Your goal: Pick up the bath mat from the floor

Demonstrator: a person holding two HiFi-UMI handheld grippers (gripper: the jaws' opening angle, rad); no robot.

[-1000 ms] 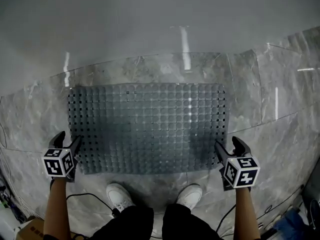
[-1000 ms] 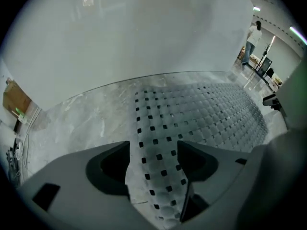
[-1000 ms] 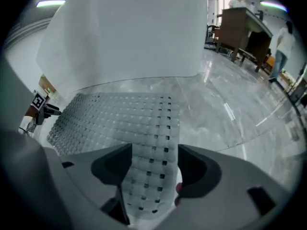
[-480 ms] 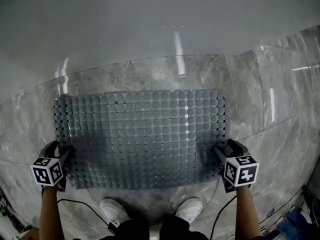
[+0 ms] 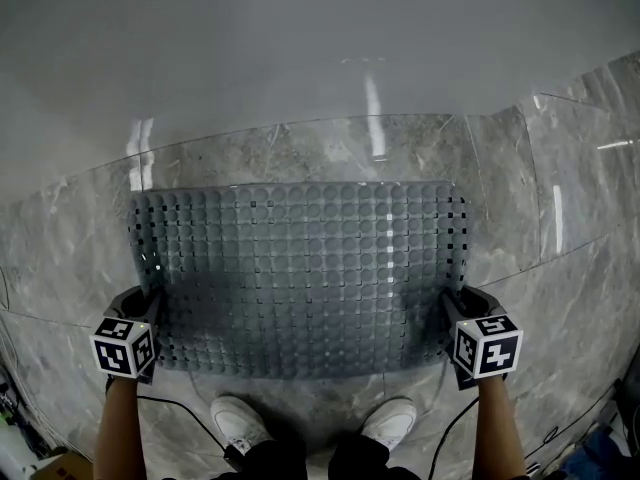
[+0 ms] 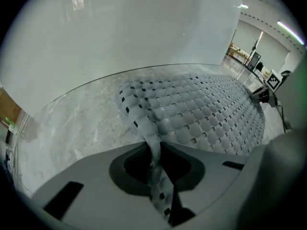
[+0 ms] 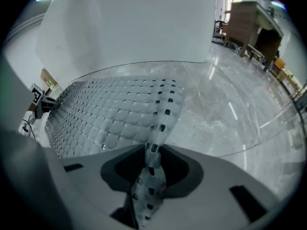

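The grey bath mat (image 5: 300, 268), a grid of round studs and small holes, lies spread on the marble floor in the head view. My left gripper (image 5: 150, 306) is at its near left edge and my right gripper (image 5: 450, 308) at its near right edge. In the left gripper view the mat (image 6: 201, 114) edge rises as a pinched fold between the closing jaws of the left gripper (image 6: 154, 162). The right gripper view shows the mat (image 7: 115, 114) edge likewise pinched in the closing jaws of the right gripper (image 7: 152, 164).
A pale wall (image 5: 300, 48) stands just beyond the mat's far edge. The person's two white shoes (image 5: 240, 423) (image 5: 390, 423) are close behind the mat's near edge, with a black cable (image 5: 180, 403) on the floor. Wooden furniture (image 7: 249, 23) stands far off to the right.
Both grippers were open beside the mat's near corners. They have moved in over its side edges and closed on them, and the edges now curl up.
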